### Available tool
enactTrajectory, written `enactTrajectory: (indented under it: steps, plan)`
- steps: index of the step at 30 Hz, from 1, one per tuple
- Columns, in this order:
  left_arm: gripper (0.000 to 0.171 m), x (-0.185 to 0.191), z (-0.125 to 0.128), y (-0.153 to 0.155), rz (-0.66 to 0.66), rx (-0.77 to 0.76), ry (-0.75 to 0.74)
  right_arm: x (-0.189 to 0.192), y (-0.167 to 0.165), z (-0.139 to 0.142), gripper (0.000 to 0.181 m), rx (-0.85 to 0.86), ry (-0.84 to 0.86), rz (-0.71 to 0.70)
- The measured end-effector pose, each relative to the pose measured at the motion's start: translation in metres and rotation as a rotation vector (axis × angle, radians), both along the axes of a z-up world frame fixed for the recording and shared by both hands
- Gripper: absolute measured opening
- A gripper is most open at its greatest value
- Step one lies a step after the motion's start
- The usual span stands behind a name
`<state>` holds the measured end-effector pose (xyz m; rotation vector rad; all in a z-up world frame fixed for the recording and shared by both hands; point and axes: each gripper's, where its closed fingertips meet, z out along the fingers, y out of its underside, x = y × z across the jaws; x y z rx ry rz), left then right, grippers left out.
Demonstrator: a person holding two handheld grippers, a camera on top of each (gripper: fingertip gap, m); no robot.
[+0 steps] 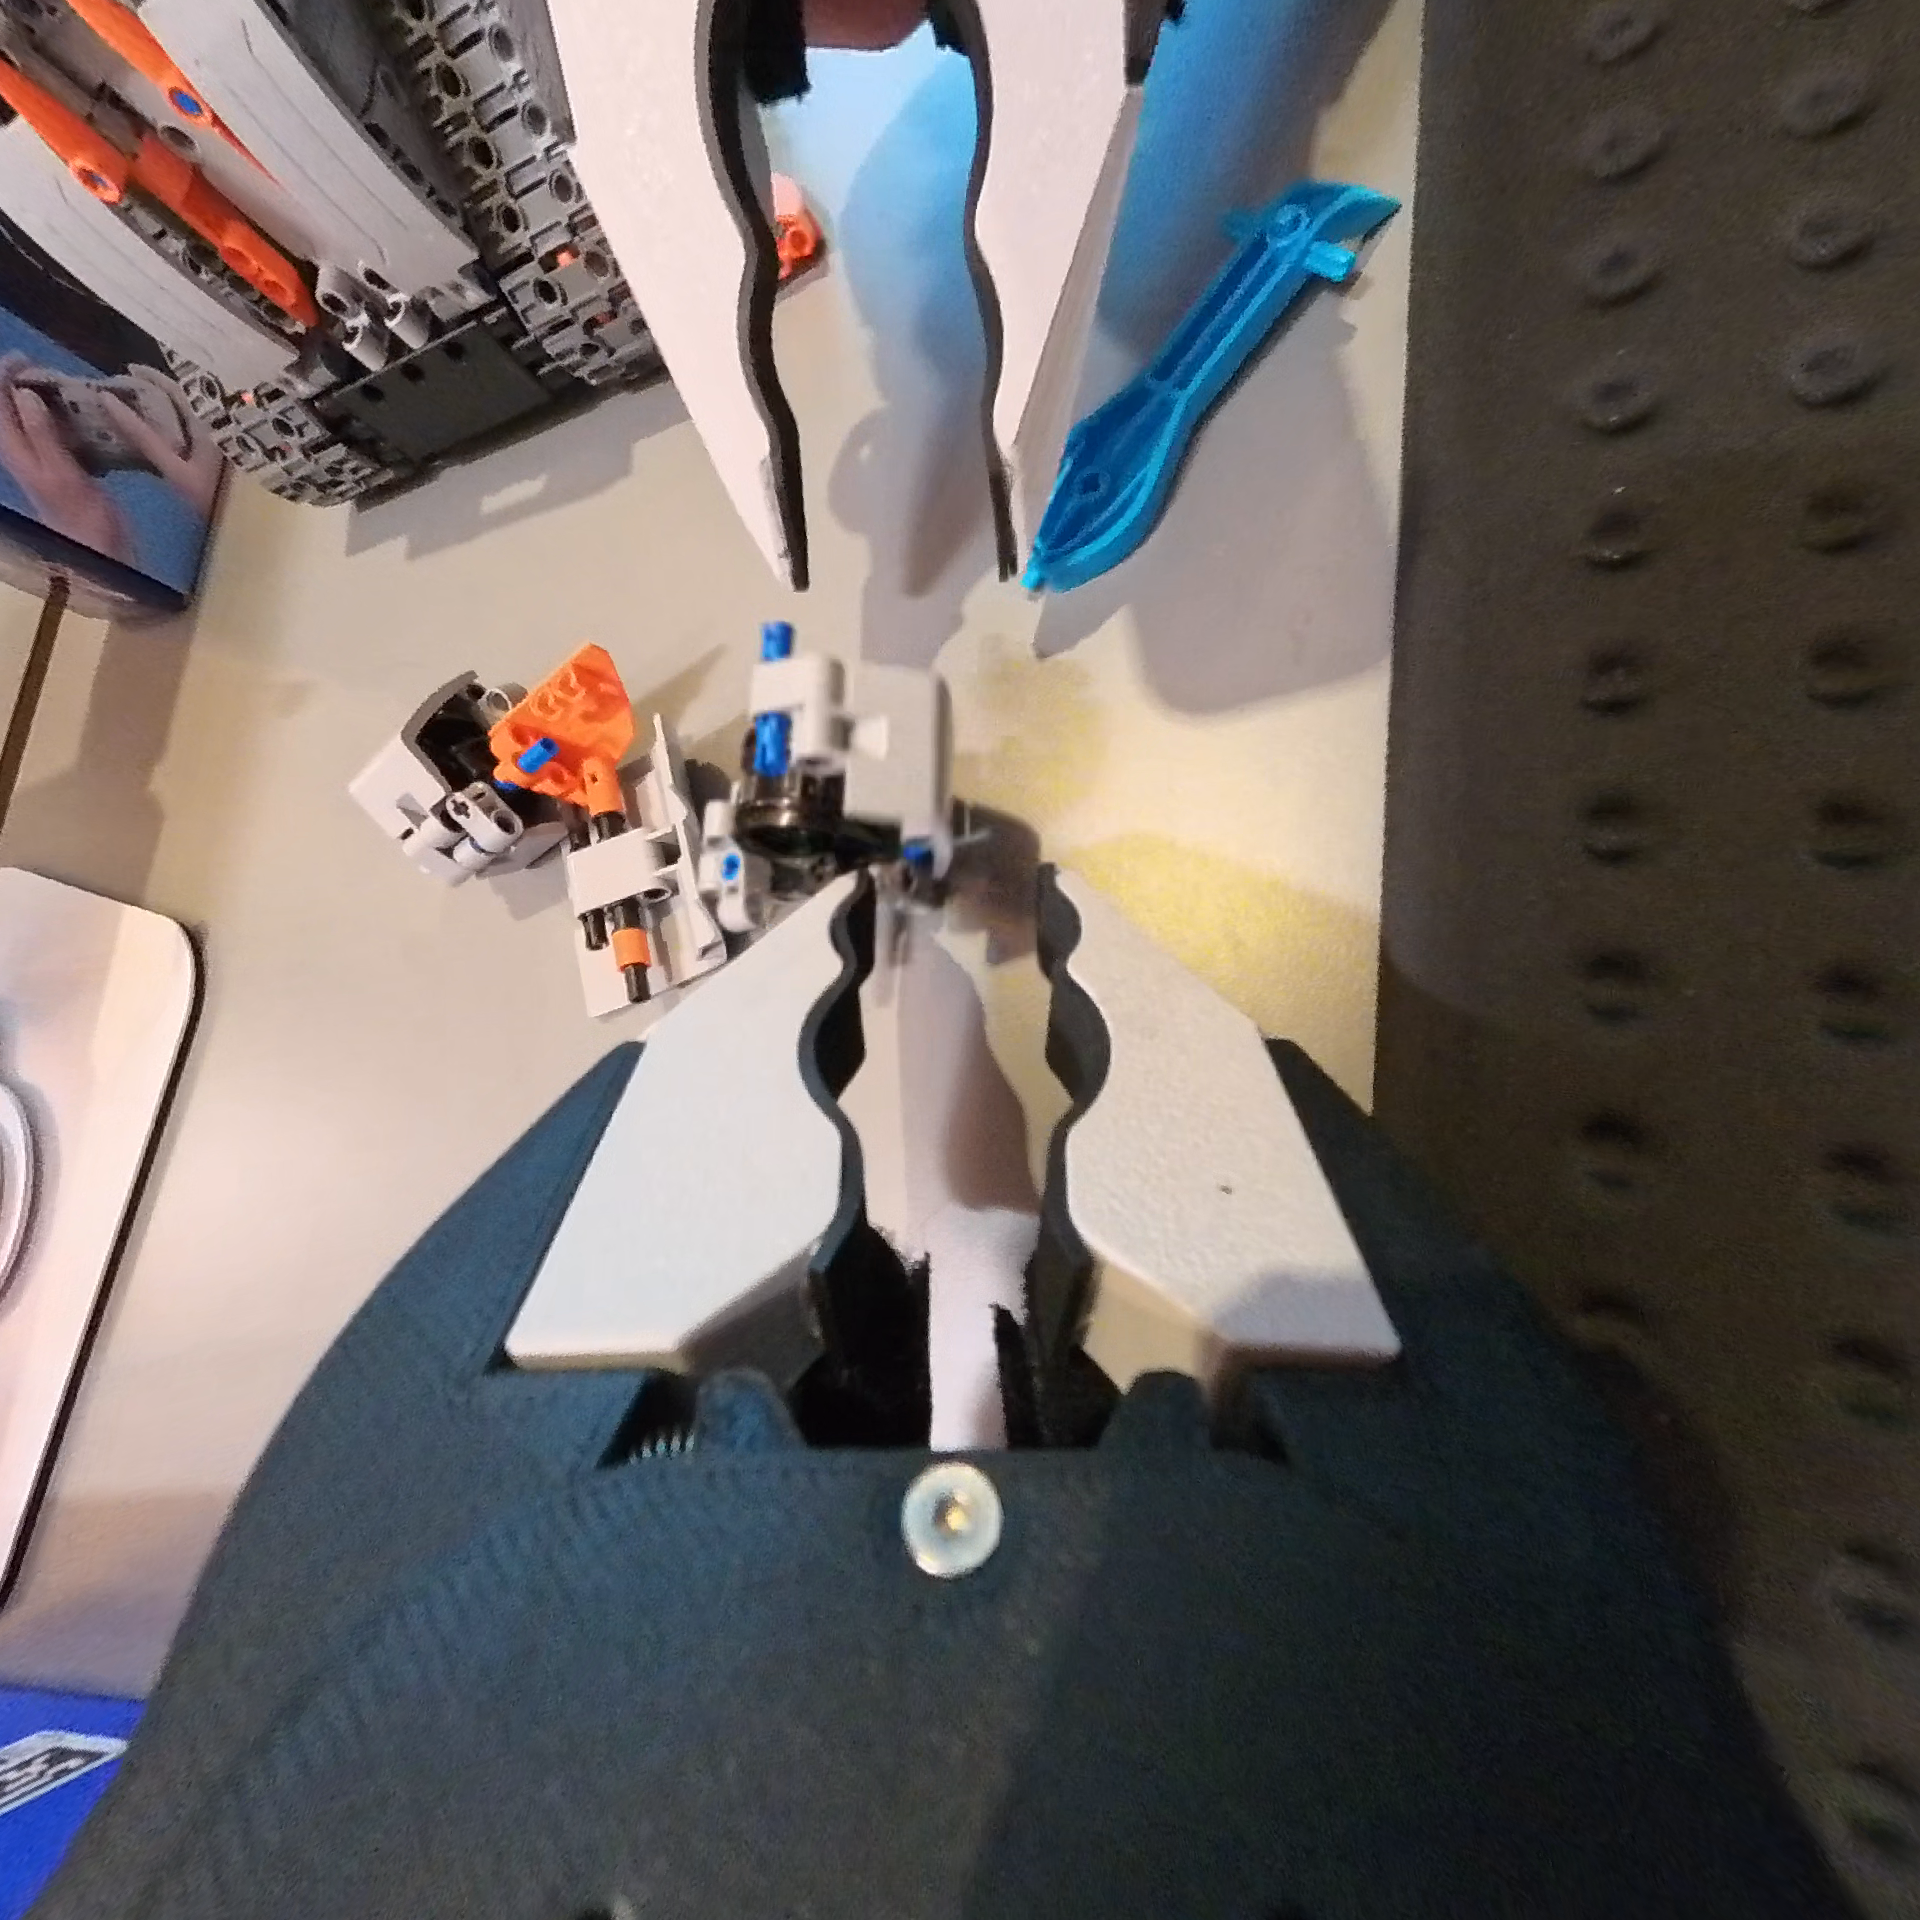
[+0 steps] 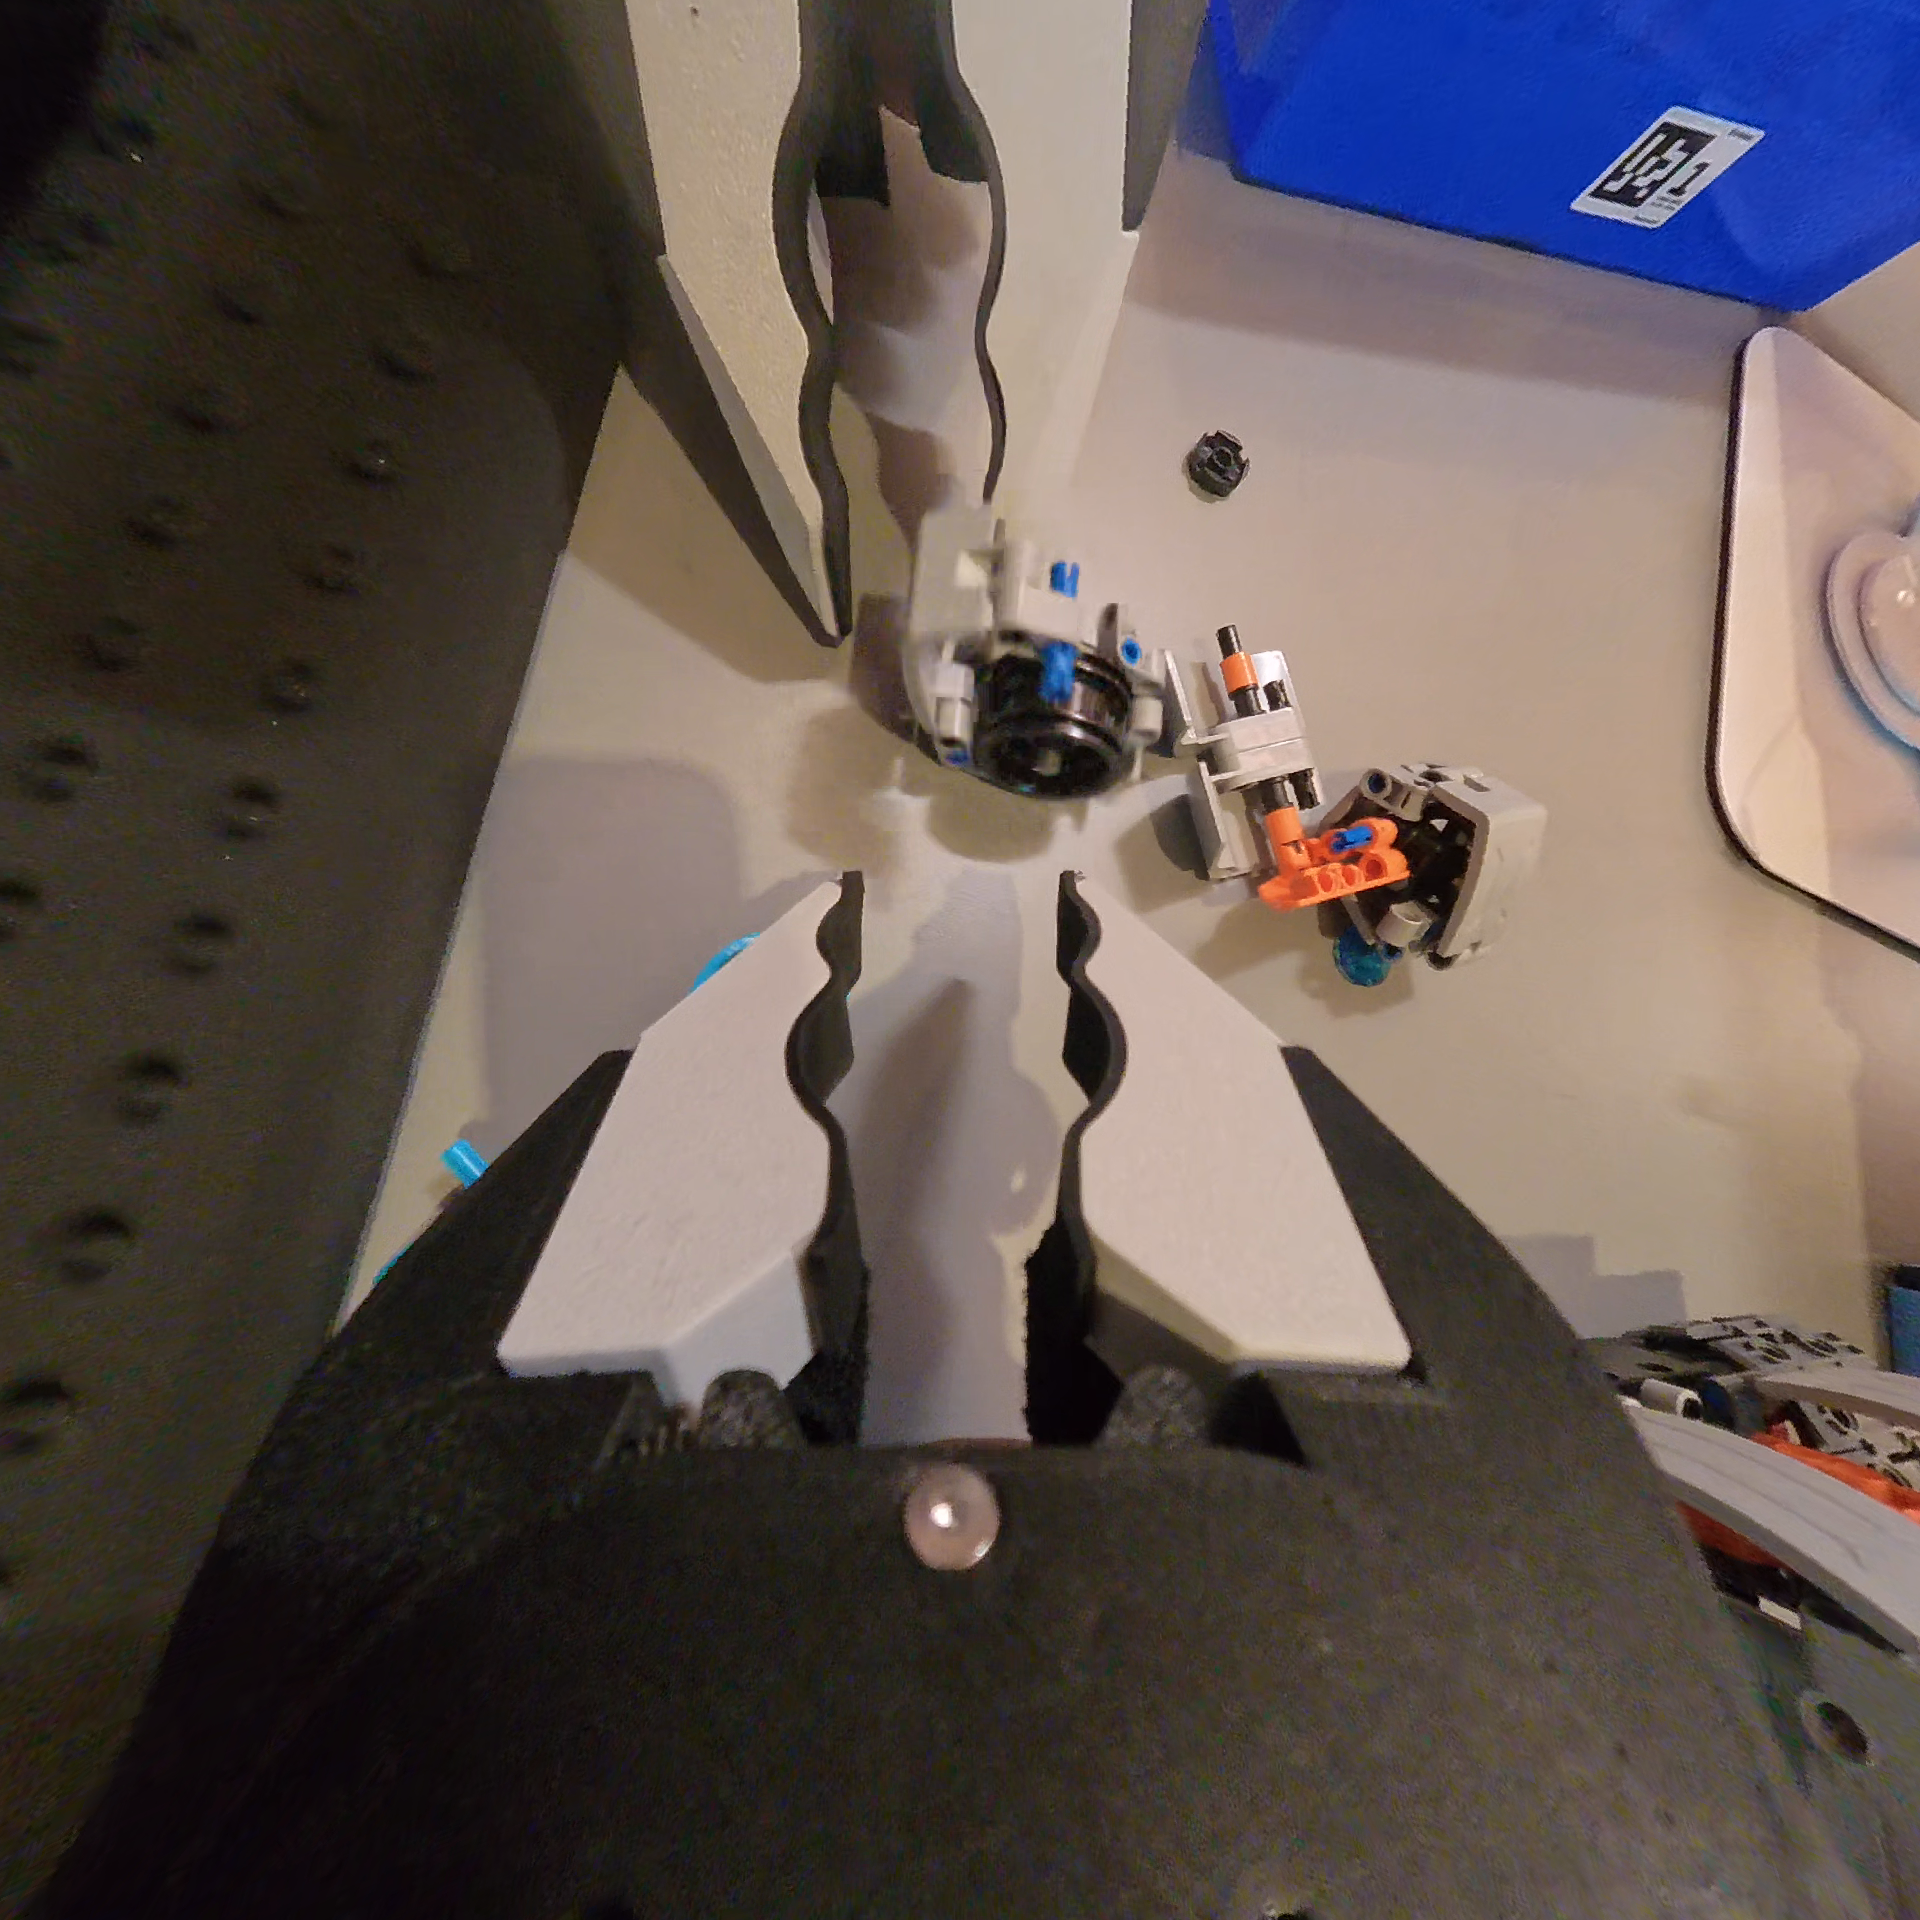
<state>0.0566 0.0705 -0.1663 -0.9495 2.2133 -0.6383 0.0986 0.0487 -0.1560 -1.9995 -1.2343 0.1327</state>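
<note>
Our left hand-held gripper point(image 1: 951, 883), jaws apart, touches the grey wheel assembly point(image 1: 842, 769) at mid-frame on the table point(image 1: 343, 1039). Our right hand-held gripper point(image 2: 961, 883) gapes empty just short of it; a dark pegboard point(image 2: 239, 623) walls the left edge.

Warm indoor light casts soft overlapping shadows on the table point(image 1: 312, 1039). Wide-angle bending warps the edges; the left wrist view is slightly motion-blurred, borders dim.
</note>
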Motion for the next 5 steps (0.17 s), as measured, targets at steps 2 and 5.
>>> enactTrajectory:
  steps: [2,5]
  plan:
    - [0.030,0.0003,-0.0004,0.0020,0.013,-0.001,0.005,0.0010,0.0010,-0.0009,0.035,0.000,0.002,-0.004]
    - [0.031,0.0010,0.0022,0.0031,0.023,-0.019,-0.002,0.0026,0.0022,-0.0019,0.035,0.000,0.005,-0.009]
